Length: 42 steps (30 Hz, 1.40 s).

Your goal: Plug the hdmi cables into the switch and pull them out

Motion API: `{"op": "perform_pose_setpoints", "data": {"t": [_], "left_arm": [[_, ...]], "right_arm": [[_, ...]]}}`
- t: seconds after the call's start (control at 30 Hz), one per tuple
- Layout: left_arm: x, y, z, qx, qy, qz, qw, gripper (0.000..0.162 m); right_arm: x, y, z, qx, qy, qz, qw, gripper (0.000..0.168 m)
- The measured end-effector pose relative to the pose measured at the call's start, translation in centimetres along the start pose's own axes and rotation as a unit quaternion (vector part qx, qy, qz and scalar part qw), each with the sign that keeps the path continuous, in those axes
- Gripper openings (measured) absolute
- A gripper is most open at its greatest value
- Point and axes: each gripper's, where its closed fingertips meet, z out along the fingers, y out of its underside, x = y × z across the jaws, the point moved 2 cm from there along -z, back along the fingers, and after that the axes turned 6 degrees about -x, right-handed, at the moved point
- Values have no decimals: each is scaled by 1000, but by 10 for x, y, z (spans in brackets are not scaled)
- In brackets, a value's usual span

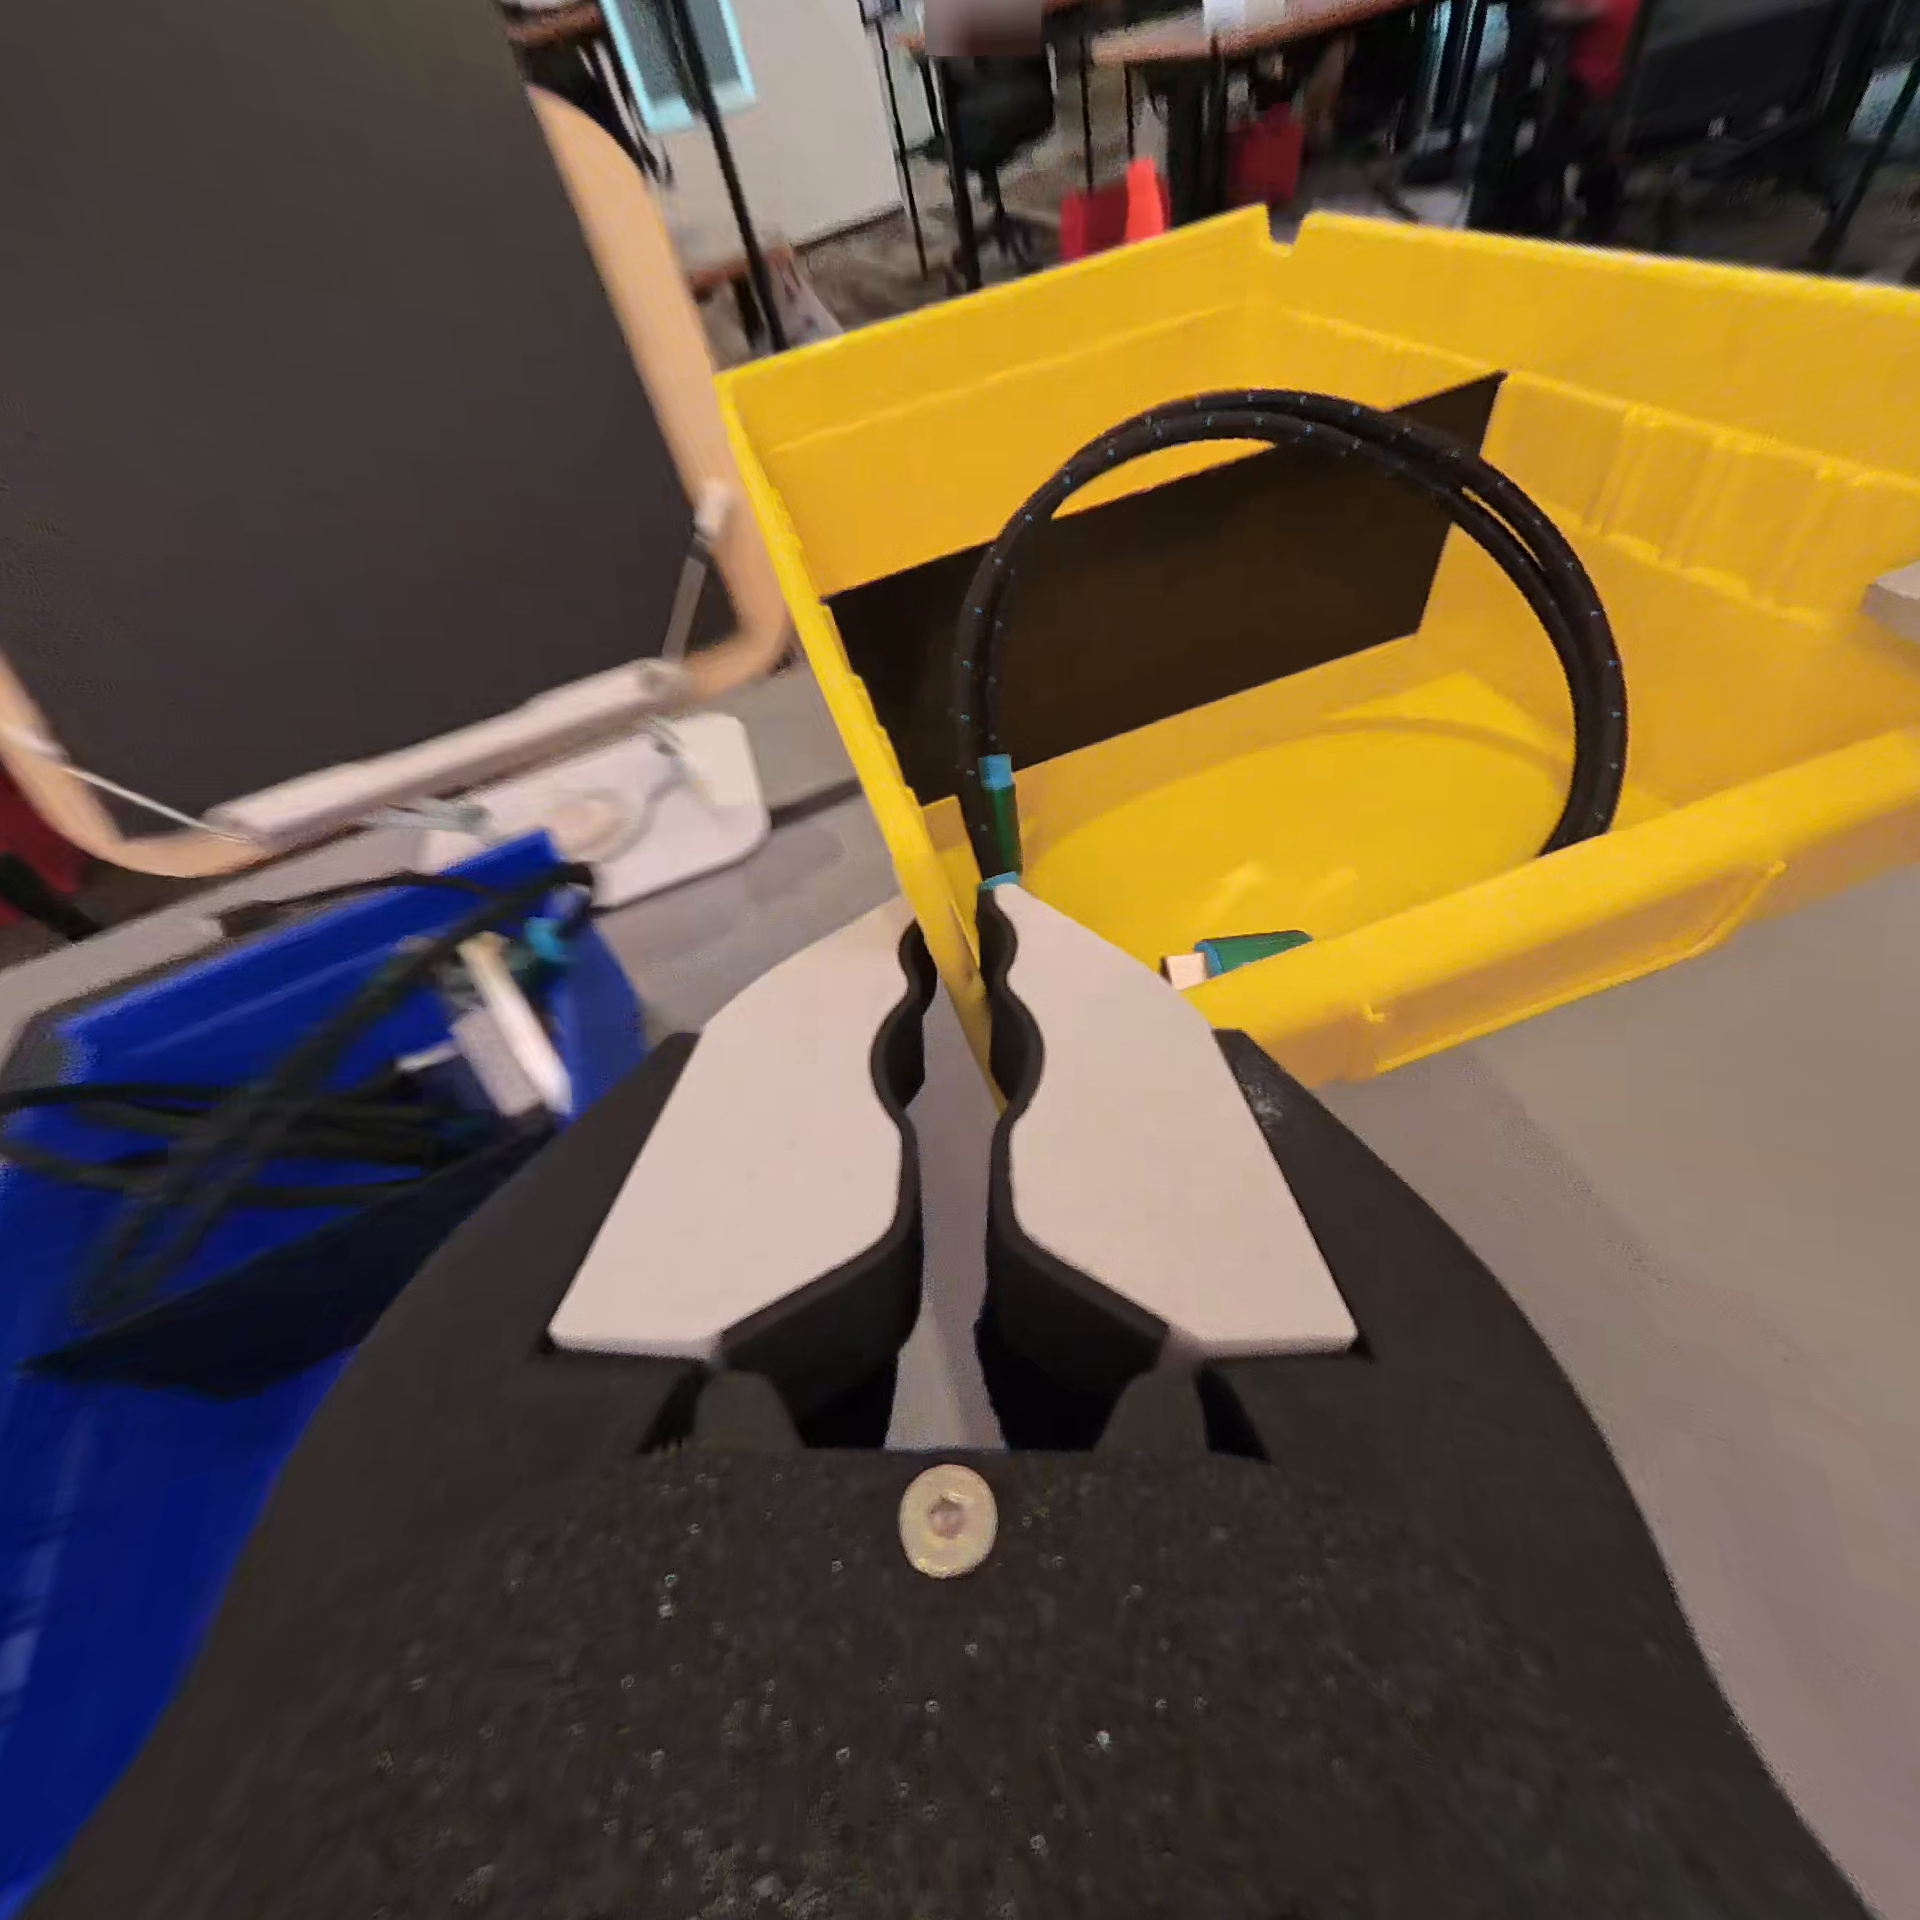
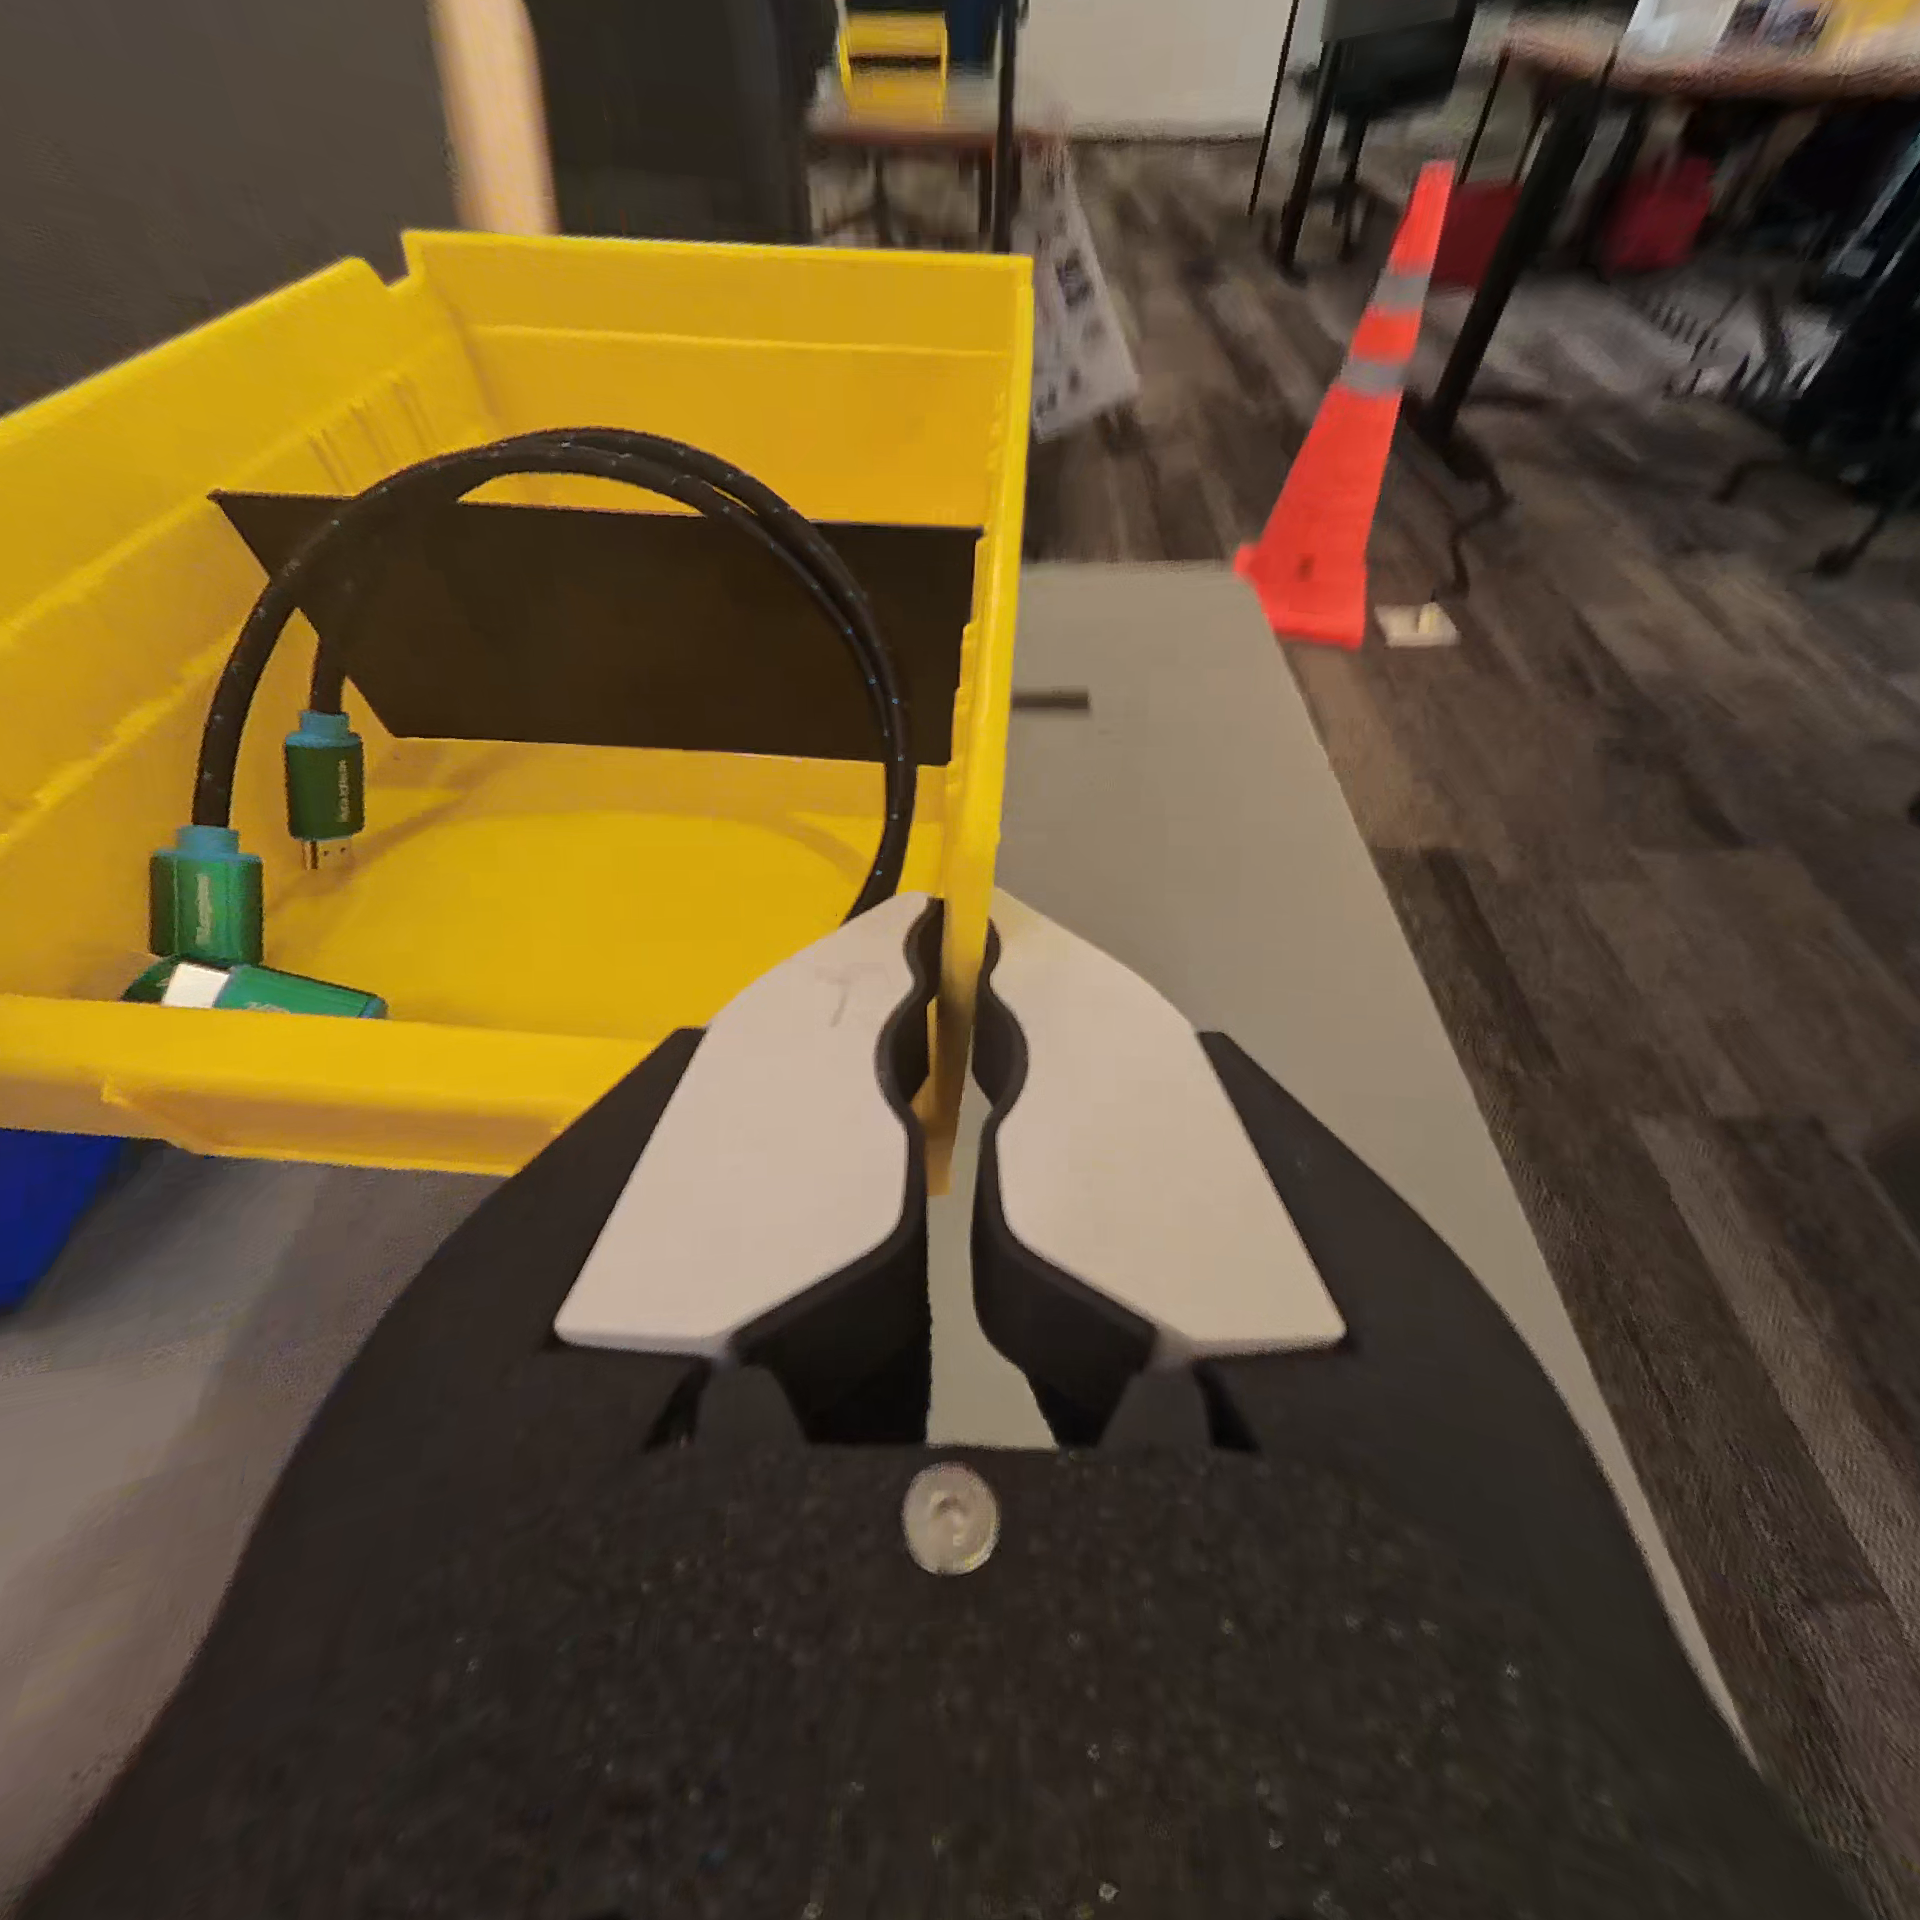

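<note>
Both tongs, my left gripper (image 1: 958,935) and right gripper (image 2: 961,935), are pinching nearly shut on the light, stiff yellow plastic bin's (image 2: 727,301) side walls, while the springy black braided HDMI cables (image 2: 582,457) are waiting for grips at their rigid green plugs (image 2: 205,899)

Green plug housings (image 2: 325,774) of the hdmi cables: small printed lettering, one line each. Floor placard (image 2: 1075,312): print, blurred.

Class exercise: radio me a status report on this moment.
Both claws, left and right, clamped on yellow bin walls. HDMI cables coiled inside, unplugged. No switch seen.

Yellow bin (image 1: 1558,343) open-topped, coiled cable (image 2: 582,457) and black divider (image 2: 665,634) inside
</note>
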Motion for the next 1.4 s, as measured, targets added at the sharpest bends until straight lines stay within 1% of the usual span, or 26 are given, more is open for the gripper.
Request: {"op": "perform_pose_setpoints", "data": {"t": [0.1,0.13,0.17,0.2,0.33,0.37,0.4,0.47,0.53,0.57,0.6,0.63,0.7,0.73,0.8,0.9,1.0,1.07,1.13,1.17,1.2,1.27,1.3,1.33,1.37,1.4], "left_arm": [[40,34,40,-67,12,-10,998,6],[49,46,49,-82,22,-19,996,7],[56,54,55,-81,32,-26,996,7],[62,61,59,-84,40,-29,995,7],[81,89,62,-112,78,-49,989,8],[85,92,62,-106,87,-50,989,10],[88,92,60,-92,93,-47,990,12],[95,93,56,-87,106,-34,990,14],[103,94,51,-90,126,-9,988,24],[101,93,47,-91,118,5,989,29],[93,90,42,-85,96,16,992,32],[85,85,33,-74,89,21,993,32],[66,74,11,-56,104,17,993,33],[50,69,-1,-46,101,16,994,34],[7,63,-25,-30,85,16,996,37],[-77,71,-62,-20,41,-10,999,43],[-171,105,-93,-35,-33,-46,998,50],[-221,137,-110,-43,-66,-77,994,50],[-255,172,-120,-51,-86,-112,989,47],[-267,189,-121,-60,-94,-126,986,45],[-276,204,-119,-72,-97,-136,983,44],[-280,220,-106,-95,-77,-146,982,44],[-279,223,-98,-103,-65,-148,981,47],[-276,223,-92,-105,-52,-147,982,54],[-272,220,-85,-101,-39,-143,984,55],[-268,217,-78,-98,-32,-138,985,55]], "right_arm": [[38,50,30,-87,-9,30,996,2],[47,65,38,-104,-1,30,994,3],[54,71,44,-90,11,19,996,2],[59,77,46,-93,19,5,996,2],[67,110,53,-207,-13,10,978,3],[70,118,56,-227,-16,10,974,4],[72,118,58,-213,-22,18,977,3],[77,117,59,-211,-28,36,976,3],[80,117,59,-214,-32,49,975,4],[81,118,59,-214,-36,54,975,4],[81,118,58,-214,-38,57,974,4],[81,119,56,-219,-38,56,973,4],[81,119,49,-229,-28,33,972,4],[84,115,45,-224,-12,15,974,9],[90,101,35,-204,28,-19,978,28],[81,68,13,-172,54,-55,982,33],[37,27,-8,-111,32,-75,991,35],[-14,5,-18,-69,-21,-88,993,41],[-76,-8,-25,-37,-86,-100,991,46],[-107,-10,-25,-21,-112,-102,988,54],[-138,-10,-24,-5,-131,-99,986,60],[-200,3,-18,7,-176,-86,981,60],[-233,16,-13,2,-205,-78,976,62],[-262,31,-8,-9,-227,-72,971,65],[-286,49,0,-26,-239,-72,968,66],[-303,66,10,-40,-232,-79,969,69]]}}
